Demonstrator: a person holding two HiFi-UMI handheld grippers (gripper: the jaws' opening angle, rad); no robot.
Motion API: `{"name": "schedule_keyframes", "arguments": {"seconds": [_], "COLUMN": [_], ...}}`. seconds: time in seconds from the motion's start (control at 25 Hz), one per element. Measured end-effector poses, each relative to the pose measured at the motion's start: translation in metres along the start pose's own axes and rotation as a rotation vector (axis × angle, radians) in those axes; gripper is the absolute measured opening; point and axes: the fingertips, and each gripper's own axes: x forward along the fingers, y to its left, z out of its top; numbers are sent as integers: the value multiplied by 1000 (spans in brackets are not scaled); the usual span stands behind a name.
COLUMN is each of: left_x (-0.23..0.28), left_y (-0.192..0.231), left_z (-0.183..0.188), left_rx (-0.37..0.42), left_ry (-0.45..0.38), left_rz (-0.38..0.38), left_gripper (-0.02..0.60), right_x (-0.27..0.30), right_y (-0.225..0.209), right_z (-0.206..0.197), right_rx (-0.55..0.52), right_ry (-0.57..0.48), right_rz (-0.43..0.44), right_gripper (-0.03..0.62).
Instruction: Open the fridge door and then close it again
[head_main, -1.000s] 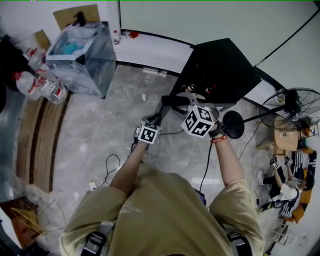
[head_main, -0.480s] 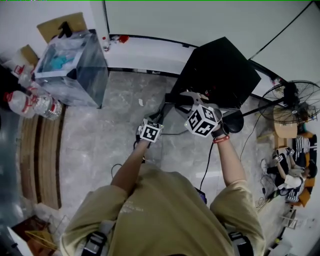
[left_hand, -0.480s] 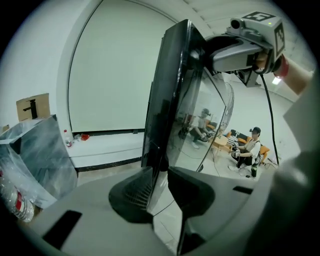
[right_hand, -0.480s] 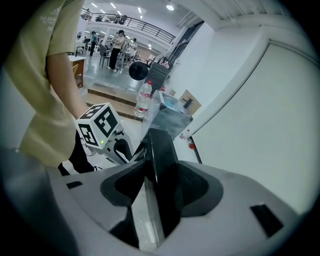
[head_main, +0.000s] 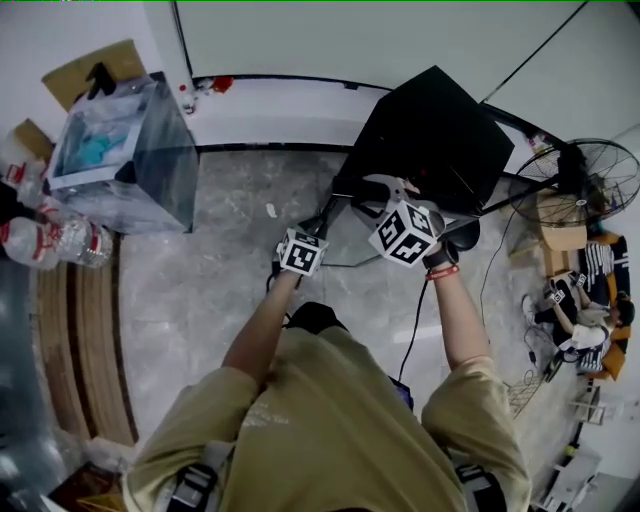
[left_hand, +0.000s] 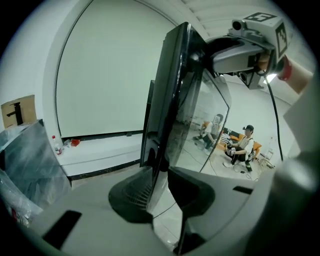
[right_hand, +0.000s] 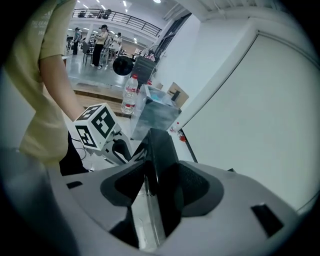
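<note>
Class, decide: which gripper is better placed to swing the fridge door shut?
Left, probably: the left gripper clamps the fridge door farther out from the fridge; the right gripper clamps it nearer the fridge.

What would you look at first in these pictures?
The big black fridge stands in the middle against the white wall, with its glass fridge door partly open. Both pairs of tongs are clamped on that door's edge, the left tongs and the right tongs. Off to the left on the floor sits a see-through box with plastic inside.
</note>
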Motion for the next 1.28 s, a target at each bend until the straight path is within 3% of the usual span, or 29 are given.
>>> {"name": "schedule_keyframes", "arguments": {"seconds": [0.88, 1.28], "left_x": [69, 110], "left_y": [45, 60], "left_z": [53, 89], "left_rx": [46, 29], "left_ry": [66, 29], "left_rz": [-67, -106], "left_gripper": [107, 107], "right_x": [37, 56], "right_y": [-77, -119], "right_z": [-26, -44], "right_rx": [133, 202], "right_ry": [95, 128], "right_rz": [-85, -148], "right_gripper": [225, 224]}}
